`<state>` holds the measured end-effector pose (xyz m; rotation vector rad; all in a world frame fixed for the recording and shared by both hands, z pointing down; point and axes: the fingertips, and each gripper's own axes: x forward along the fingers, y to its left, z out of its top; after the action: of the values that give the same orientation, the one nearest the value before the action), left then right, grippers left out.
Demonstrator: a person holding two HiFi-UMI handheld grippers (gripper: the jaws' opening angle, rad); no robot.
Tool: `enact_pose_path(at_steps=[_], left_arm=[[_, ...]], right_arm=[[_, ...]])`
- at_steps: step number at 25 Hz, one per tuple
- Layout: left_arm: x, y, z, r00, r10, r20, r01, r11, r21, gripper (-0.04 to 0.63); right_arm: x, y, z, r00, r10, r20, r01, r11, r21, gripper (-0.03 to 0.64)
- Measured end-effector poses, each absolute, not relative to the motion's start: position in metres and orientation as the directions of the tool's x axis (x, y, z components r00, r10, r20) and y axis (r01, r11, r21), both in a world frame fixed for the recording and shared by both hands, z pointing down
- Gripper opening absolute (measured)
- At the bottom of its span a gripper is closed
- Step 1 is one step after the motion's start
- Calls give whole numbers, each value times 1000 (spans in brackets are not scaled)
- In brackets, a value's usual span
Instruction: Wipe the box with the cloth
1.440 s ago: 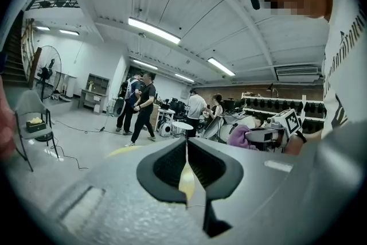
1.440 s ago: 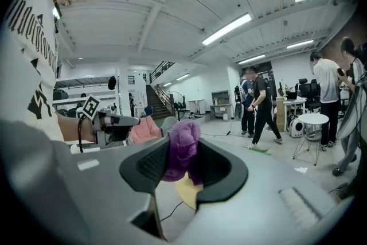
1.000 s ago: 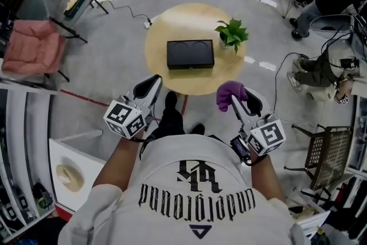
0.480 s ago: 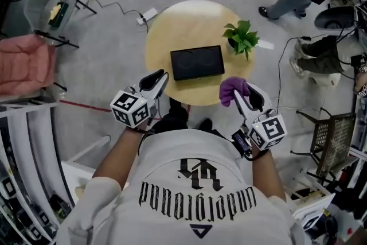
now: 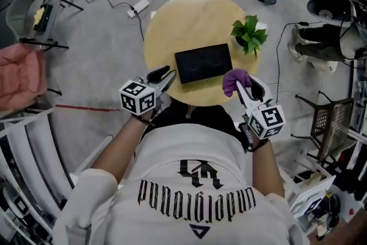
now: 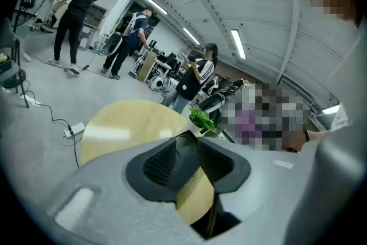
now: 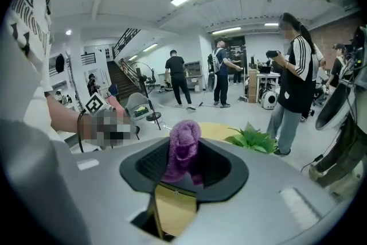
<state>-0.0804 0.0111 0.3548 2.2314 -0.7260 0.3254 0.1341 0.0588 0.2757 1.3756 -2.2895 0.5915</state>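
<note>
The black box (image 5: 203, 63) lies on the round counter (image 5: 183, 20), upper centre of the frame. The right tongs (image 5: 242, 86), at its lower right, clamp the purple cloth (image 5: 233, 78). The left tongs (image 5: 166, 74), at its lower left, have just been opening and stand apart, empty.

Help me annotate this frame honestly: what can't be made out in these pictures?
Purple fluffy cloth: lower end buried inside the right gripper, right gripper view.
Black rectangular box: surface dirt too small and dark to see, head view.
Round wooden table: base hidden under its own top, every view.
Leafy green potted plant: pot mostly under leaves, head view.
</note>
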Motion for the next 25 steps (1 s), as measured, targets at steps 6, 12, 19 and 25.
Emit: enact_pose_path(at_steps=[6,12,19,25], left_arm=[[-76,-2,402,792,-351,499,-609,-500,616,143],[-69,-9,445,769,-314,557,-638,-446,628,167],[-61,-13,490,759,-264,595,-648,-385,657,181],[-54,-16,512,769,-239,593,-638,-347,687,181]], right_arm=[[137,40,324,-419,-673,609,-891,433,-135,141],[143,33,379,-421,-604,677,-884,442,-154,141],[144,31,434,-416,-518,747,-857,497,-132,141],[148,27,456,-386,-506,771,-837,543,-63,141]])
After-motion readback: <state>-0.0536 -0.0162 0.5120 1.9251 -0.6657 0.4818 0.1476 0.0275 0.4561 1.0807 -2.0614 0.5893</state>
